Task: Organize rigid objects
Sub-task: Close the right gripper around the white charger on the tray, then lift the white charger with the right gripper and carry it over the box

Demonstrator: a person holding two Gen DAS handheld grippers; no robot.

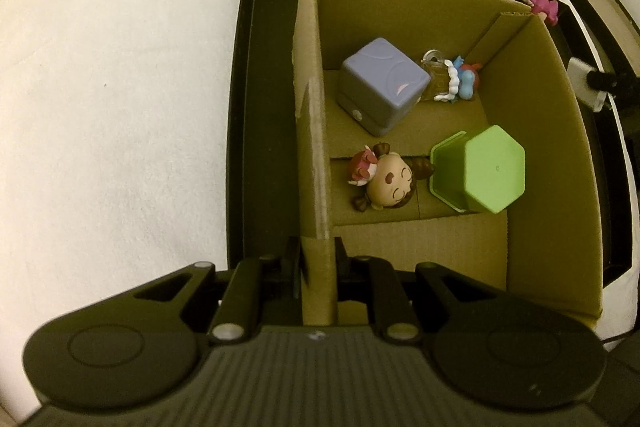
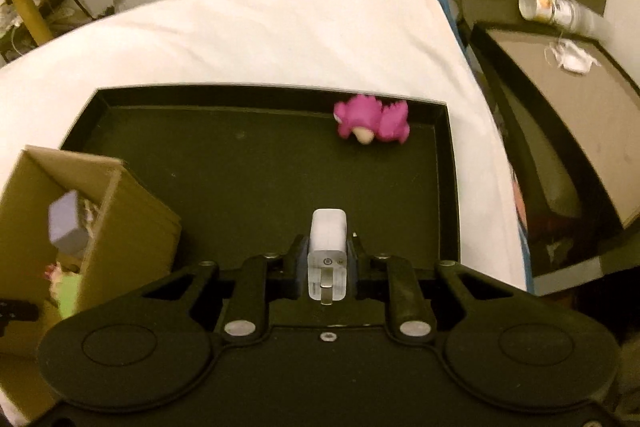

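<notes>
My left gripper is shut on the left wall of a cardboard box that stands in a black tray. Inside the box lie a purple cube, a green hexagonal cup on its side, a brown-haired doll figure and a small blue-and-white figure. My right gripper is shut on a white charger plug, held above the tray floor. A pink figure lies at the tray's far right edge.
The tray rests on a white bed. A dark bedside table stands to the right with a tipped can and a white item. The cardboard box sits at the left in the right wrist view.
</notes>
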